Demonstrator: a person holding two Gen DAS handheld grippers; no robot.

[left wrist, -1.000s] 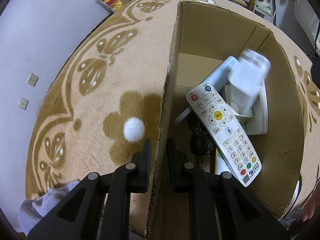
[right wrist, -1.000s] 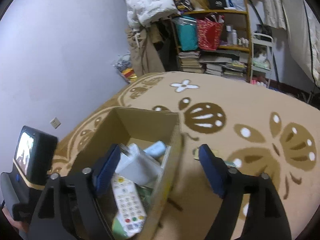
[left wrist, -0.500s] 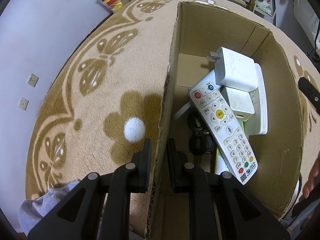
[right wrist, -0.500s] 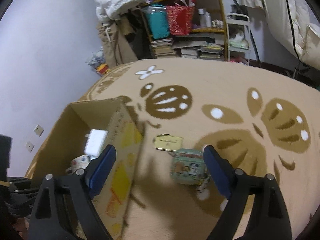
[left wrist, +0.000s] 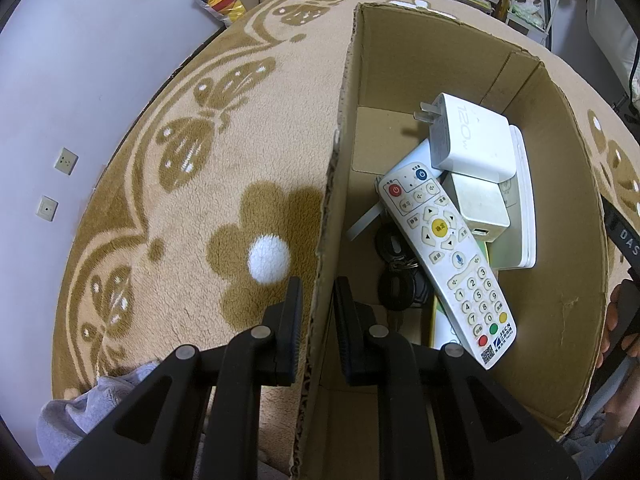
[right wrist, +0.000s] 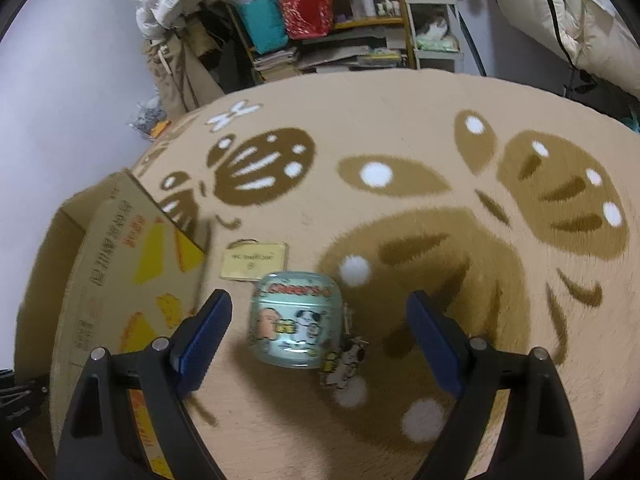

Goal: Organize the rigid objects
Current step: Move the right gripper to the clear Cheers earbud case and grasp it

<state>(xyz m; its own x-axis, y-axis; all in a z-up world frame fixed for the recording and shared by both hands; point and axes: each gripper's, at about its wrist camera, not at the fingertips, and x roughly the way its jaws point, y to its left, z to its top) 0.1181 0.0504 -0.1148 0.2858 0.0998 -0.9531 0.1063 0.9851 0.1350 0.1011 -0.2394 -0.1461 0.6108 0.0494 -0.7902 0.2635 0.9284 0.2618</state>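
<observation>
**Box wall clamped, tin framed by open jaws**

While the cardboard box [left wrist: 460, 80] wall is pinched by the left gripper [left wrist: 316, 312], its jaws narrow on the edge, a white remote [left wrist: 444, 256] and a white charger [left wrist: 472, 140] are seen inside at 1 o'clock.

On the rug [right wrist: 400, 128], a green tin [right wrist: 294, 320] is framed between the wide-spread jaws of the right gripper [right wrist: 320, 344], untouched; a flat yellow tin [right wrist: 254, 261] lies at 11 o'clock of it.

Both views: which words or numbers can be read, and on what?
"120w": white charger in the cardboard box.
"JSCN", digits 0 to 9: remote control.
"DAS": black strap, cut off.
"Cheer's": mint tin, blurred.
Yellow card and box side print: unreadable.
</observation>
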